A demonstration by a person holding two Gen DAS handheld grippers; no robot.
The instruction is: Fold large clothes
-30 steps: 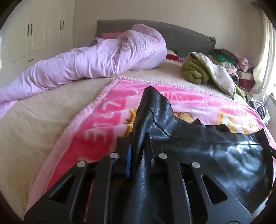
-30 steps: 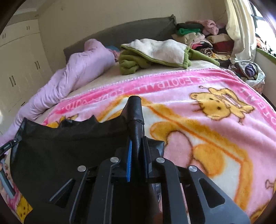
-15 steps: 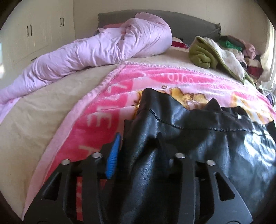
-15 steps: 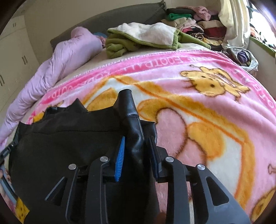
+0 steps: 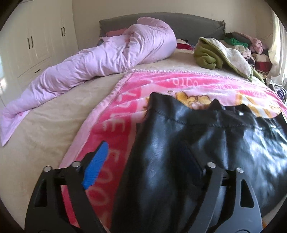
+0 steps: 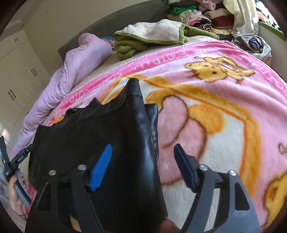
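While both tools, left tool (image 5: 143, 157) and right tool (image 6: 143, 157), have just been opening wide, the black leather garment (image 5: 206, 136) lies between their unpressed pads on the pink cartoon blanket (image 6: 224, 93) across the bed (image 5: 44, 125), white wardrobes (image 5: 35, 41) behind.

Counted on the bed (image 5: 44, 129): one black leather garment (image 5: 179, 143), one pink cartoon blanket (image 6: 224, 100), one lilac duvet (image 5: 100, 61), one green-and-cream fleece (image 6: 152, 35), one heap of mixed clothes (image 6: 200, 16). Also counted: two tongs, left (image 5: 143, 166) and right (image 6: 143, 164).
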